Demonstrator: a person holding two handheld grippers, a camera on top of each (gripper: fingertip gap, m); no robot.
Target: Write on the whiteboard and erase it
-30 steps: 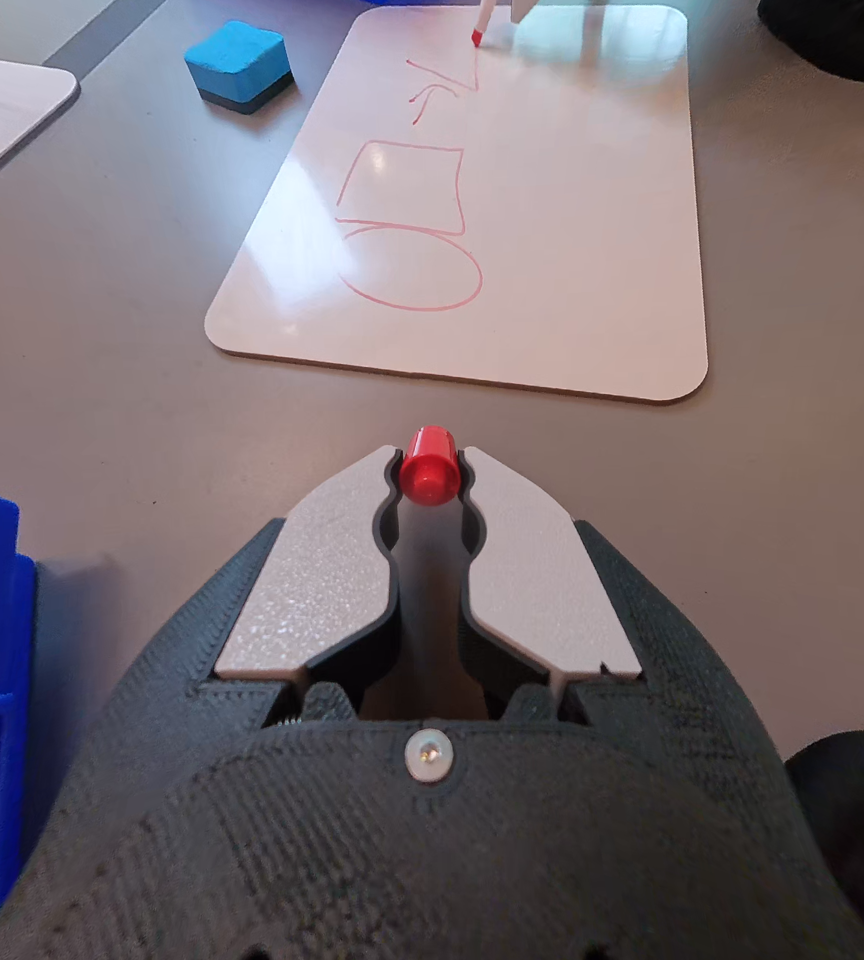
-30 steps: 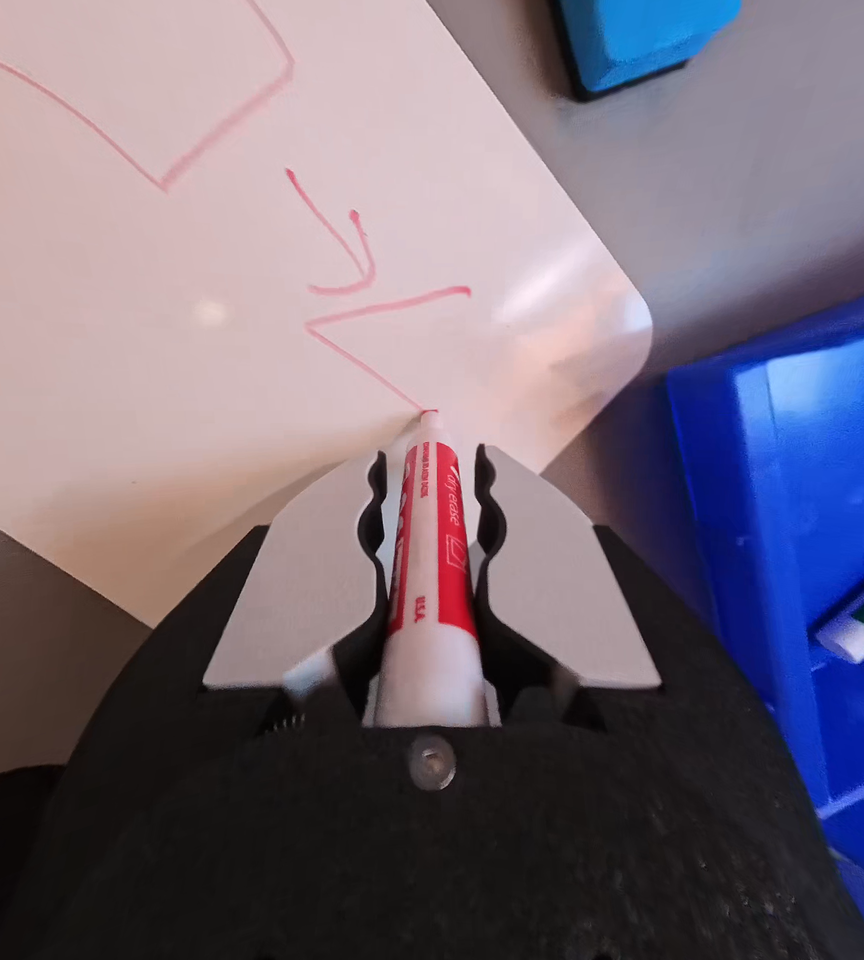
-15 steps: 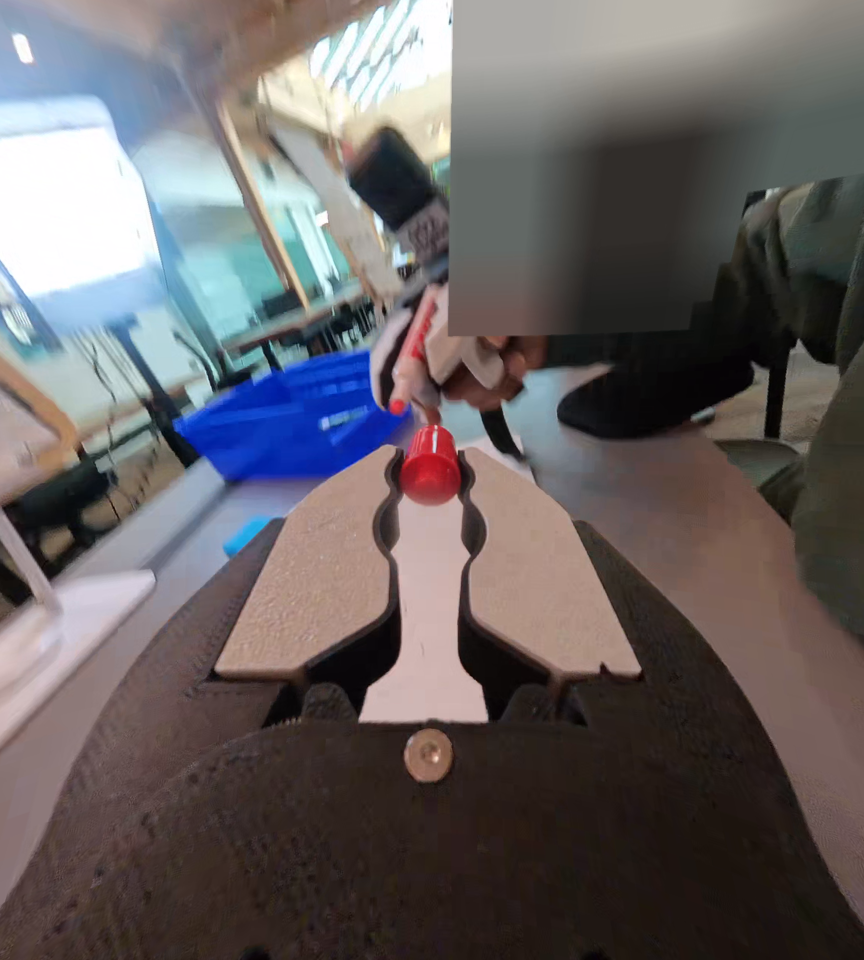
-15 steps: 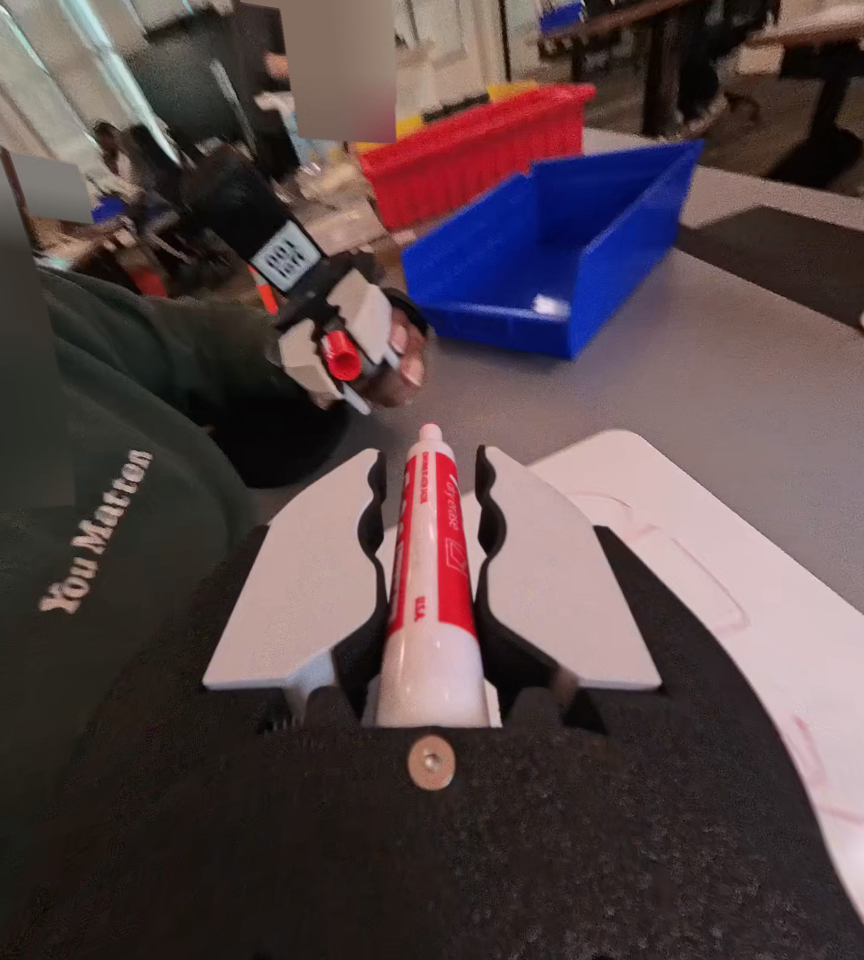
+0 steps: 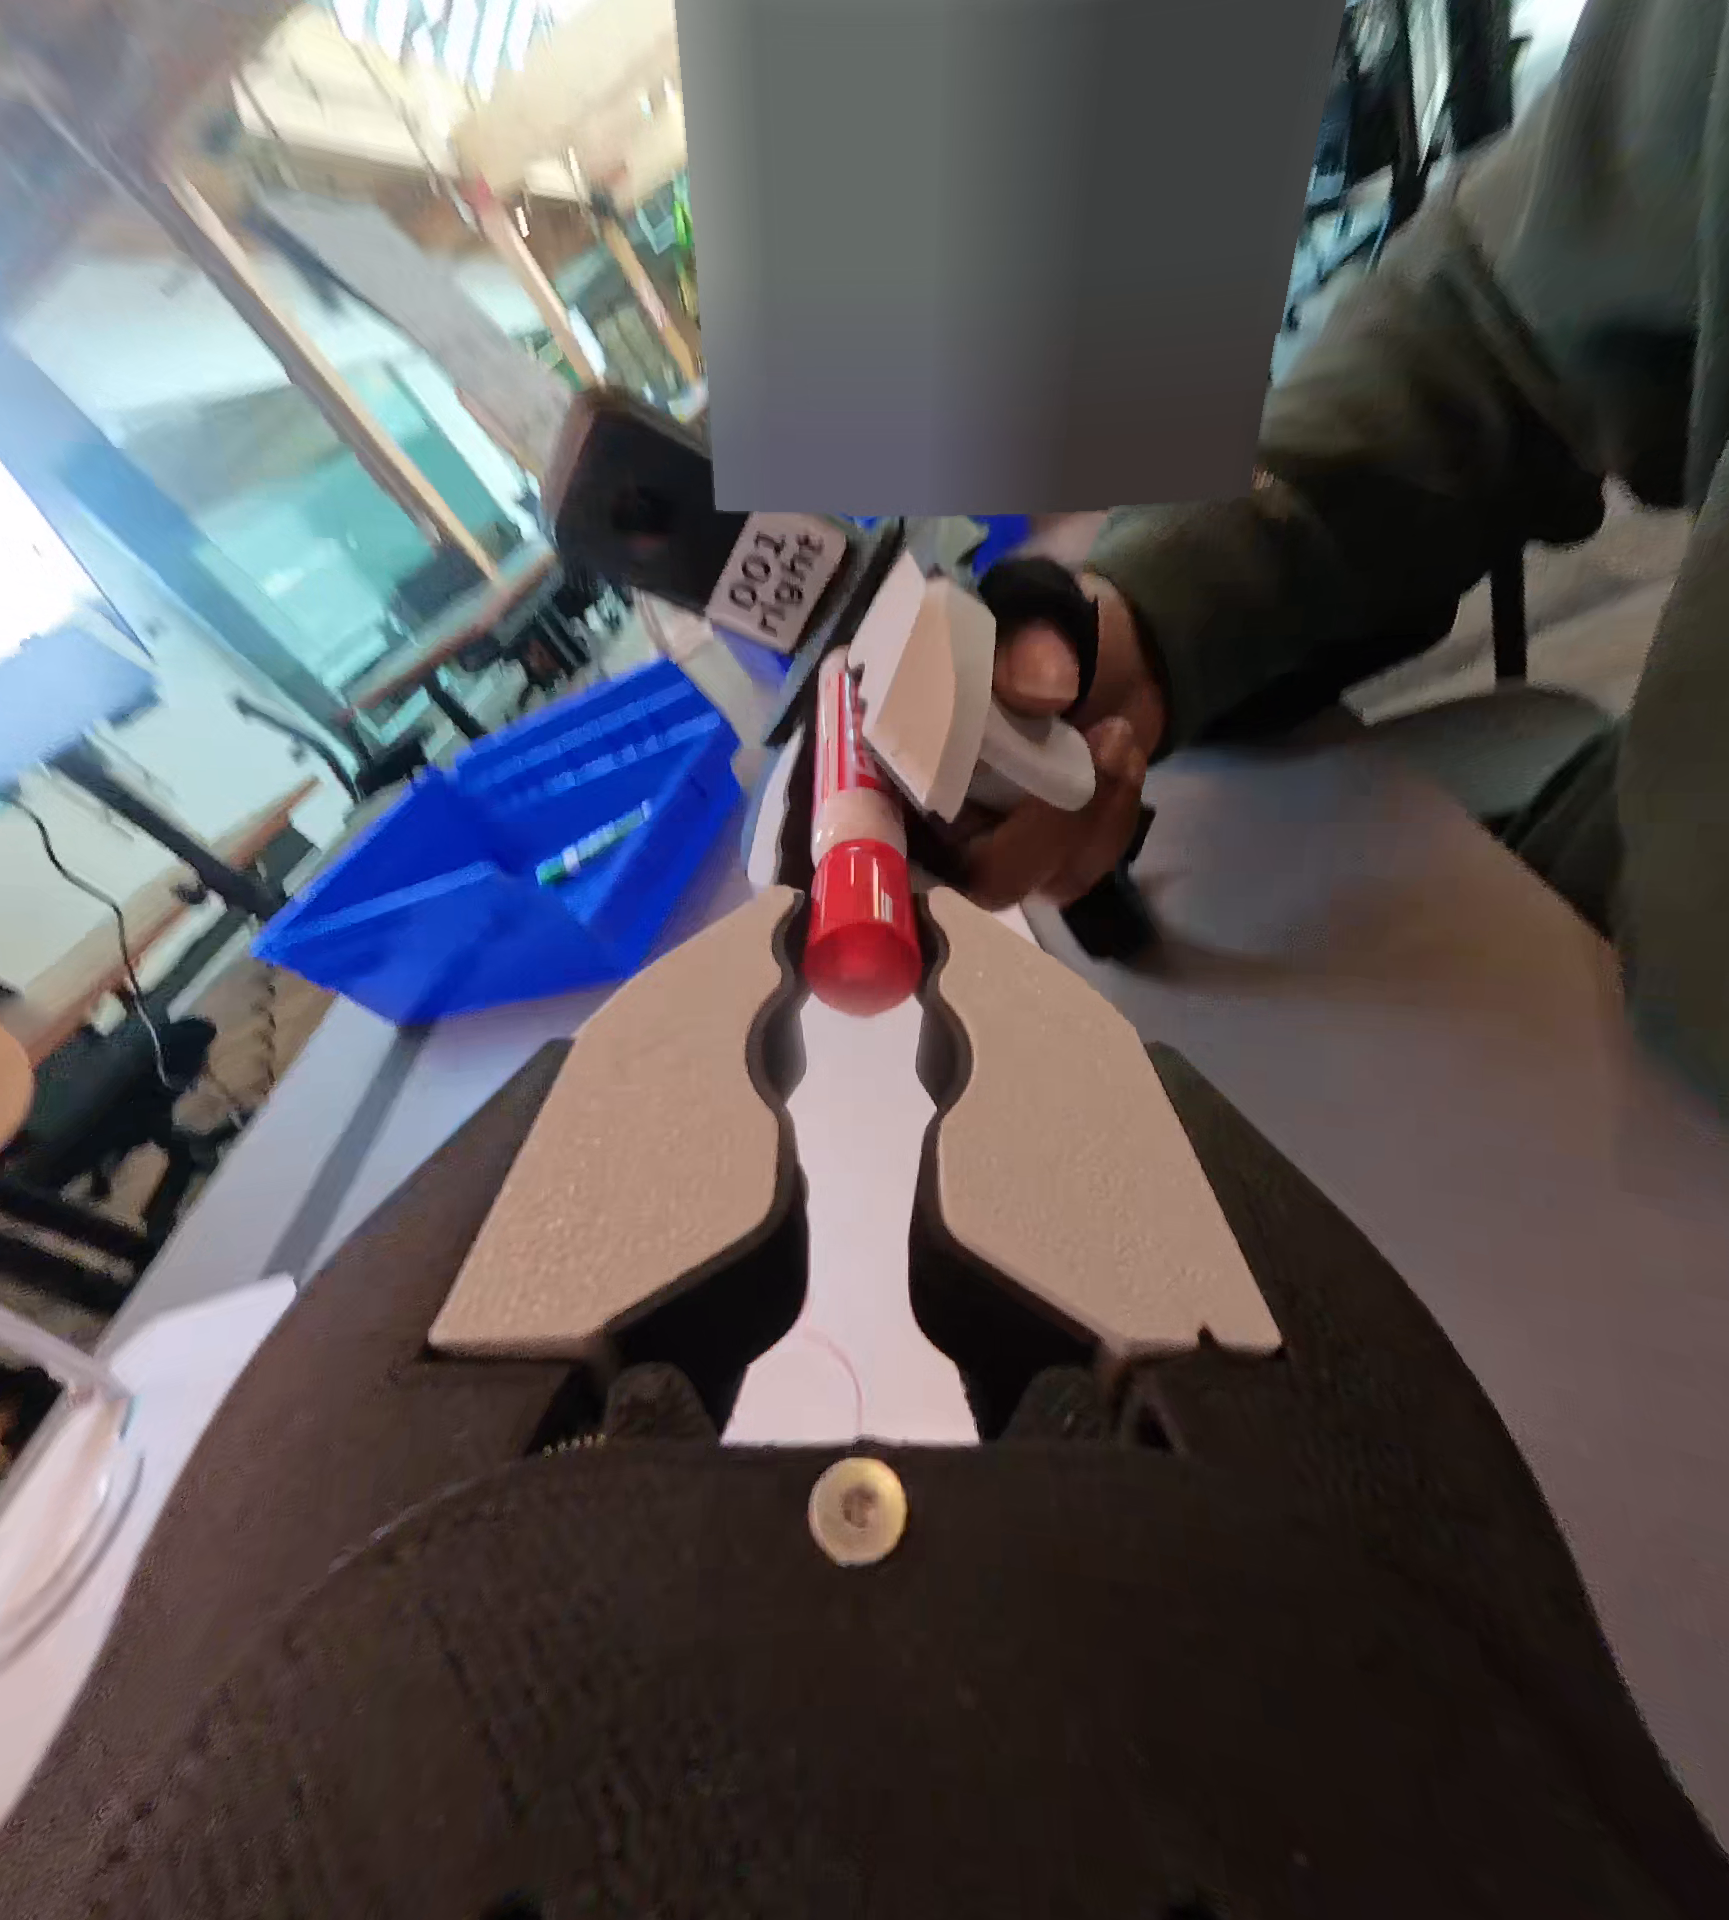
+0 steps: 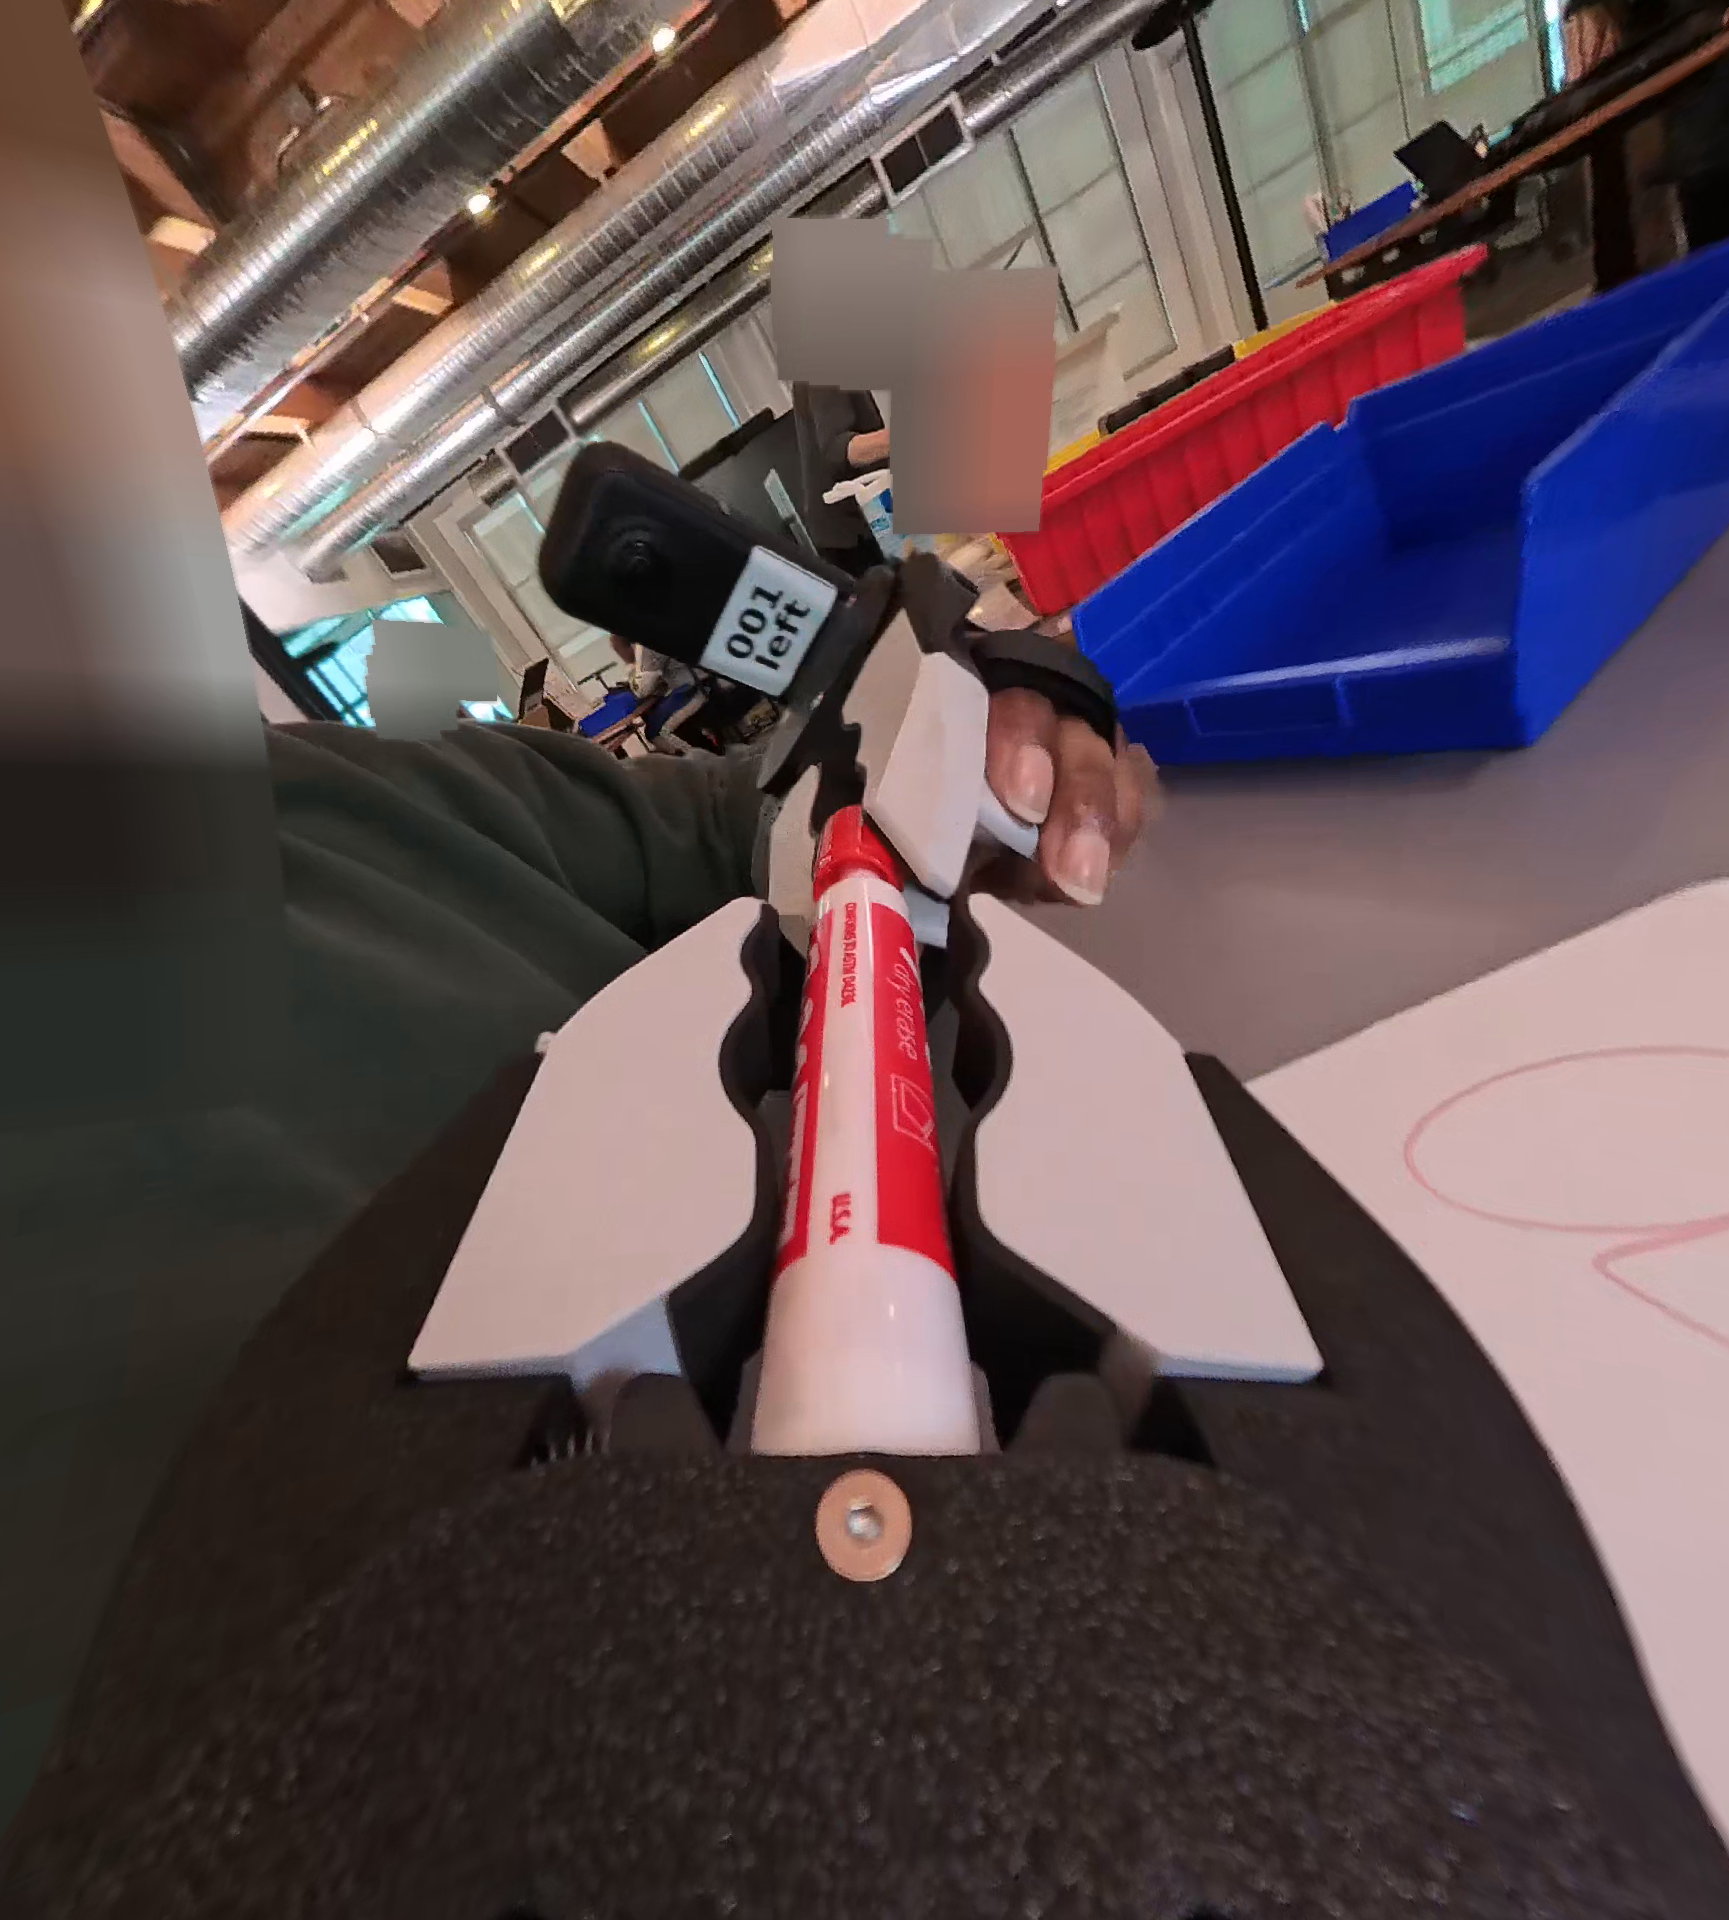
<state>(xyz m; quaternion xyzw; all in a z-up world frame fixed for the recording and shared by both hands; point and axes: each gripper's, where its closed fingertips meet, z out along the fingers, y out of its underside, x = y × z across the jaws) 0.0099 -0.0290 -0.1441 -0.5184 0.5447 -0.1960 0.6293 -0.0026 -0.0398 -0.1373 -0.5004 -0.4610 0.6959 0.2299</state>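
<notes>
- Your left gripper [image 5: 861,935] has two pale grey fingers [image 5: 652,1122] with wavy black inner edges.
- Its body is black and bumpy, with one round silver screw [image 5: 857,1509].
- Your right gripper [image 6: 865,935] looks the same, with white fingers [image 6: 1109,1143].
- Each has a black camera [image 6: 631,561] with a small label.
- You wear dark green sleeves [image 6: 486,821] and black hand straps [image 6: 1047,675].
</notes>
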